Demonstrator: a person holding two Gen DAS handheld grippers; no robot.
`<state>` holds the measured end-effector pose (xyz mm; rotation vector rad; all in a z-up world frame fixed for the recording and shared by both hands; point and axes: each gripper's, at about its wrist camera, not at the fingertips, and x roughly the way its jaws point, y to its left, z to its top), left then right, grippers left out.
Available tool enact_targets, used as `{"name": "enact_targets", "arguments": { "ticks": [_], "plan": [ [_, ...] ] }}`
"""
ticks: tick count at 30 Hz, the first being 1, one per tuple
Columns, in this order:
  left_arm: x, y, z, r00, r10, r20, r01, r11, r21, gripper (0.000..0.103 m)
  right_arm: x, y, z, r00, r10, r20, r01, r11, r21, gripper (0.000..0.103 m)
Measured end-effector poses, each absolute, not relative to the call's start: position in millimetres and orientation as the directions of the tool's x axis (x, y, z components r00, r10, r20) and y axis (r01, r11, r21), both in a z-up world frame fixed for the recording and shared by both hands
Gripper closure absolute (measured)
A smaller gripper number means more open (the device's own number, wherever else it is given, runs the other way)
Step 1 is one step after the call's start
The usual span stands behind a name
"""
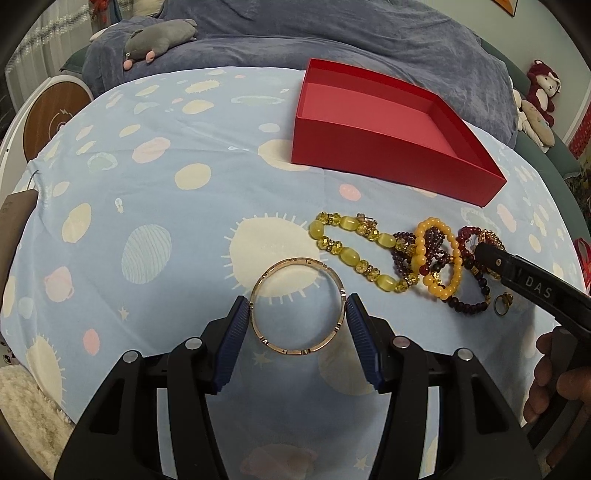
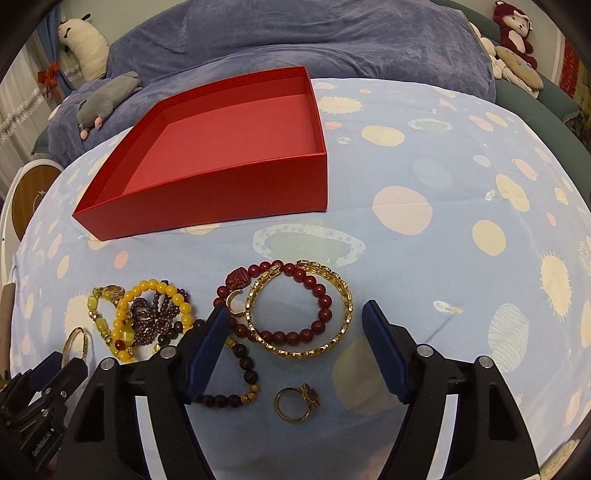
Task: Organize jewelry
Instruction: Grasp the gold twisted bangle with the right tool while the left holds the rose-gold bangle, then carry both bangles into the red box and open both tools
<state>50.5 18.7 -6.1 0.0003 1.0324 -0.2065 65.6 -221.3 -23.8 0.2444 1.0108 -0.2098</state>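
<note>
A rose-gold bangle [image 1: 297, 306] lies on the blue patterned cloth [image 1: 147, 184], and my left gripper [image 1: 298, 301] is shut on it, a pad against each side. To its right lies a pile of bracelets: a yellow-green stone one [image 1: 354, 247], an orange bead one [image 1: 441, 258] and purple beads [image 1: 406, 254]. My right gripper [image 2: 295, 314] stands open around a gold chain bracelet [image 2: 299, 306] and a red bead bracelet [image 2: 291, 299], with its pads clear of them. A gold ring [image 2: 295, 400] lies close in front of it. The red box [image 2: 221, 155] sits empty behind.
A dark bead bracelet [image 2: 236, 380] lies under the right gripper's left finger. Behind the cloth are a blue blanket [image 2: 295, 40], a grey plush toy [image 1: 159, 37] and red plush toys [image 2: 515, 29]. A round wooden-topped stand [image 1: 51, 118] is at the left.
</note>
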Motion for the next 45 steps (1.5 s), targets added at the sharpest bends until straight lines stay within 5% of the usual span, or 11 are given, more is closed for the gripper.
{"name": "enact_targets", "arguments": {
  "ticks": [4, 20, 32, 45],
  "plan": [
    [50, 18, -7, 0.495, -0.172, -0.852, 0.172, 0.98, -0.098, 0.051, 66, -221, -23, 0.523, -0.054, -0.851, 0.272, 0.956, 0.106, 0.046],
    [64, 10, 42, 0.525, -0.243, -0.816, 0.228, 0.964, -0.14, 0.051, 46, -219, 36, 0.613, 0.013, -0.79, 0.196, 0.966, 0.168, 0.046],
    [208, -49, 101, 0.558, -0.342, -0.756, 0.325, 0.928, -0.181, 0.051, 169, -239, 82, 0.663, 0.036, -0.748, 0.13, 0.978, 0.163, 0.046],
    [332, -101, 45, 0.49, -0.284, -0.824, 0.356, 0.928, -0.108, 0.051, 294, -260, 35, 0.57, 0.024, -0.821, 0.155, 0.979, 0.136, 0.046]
  ]
}}
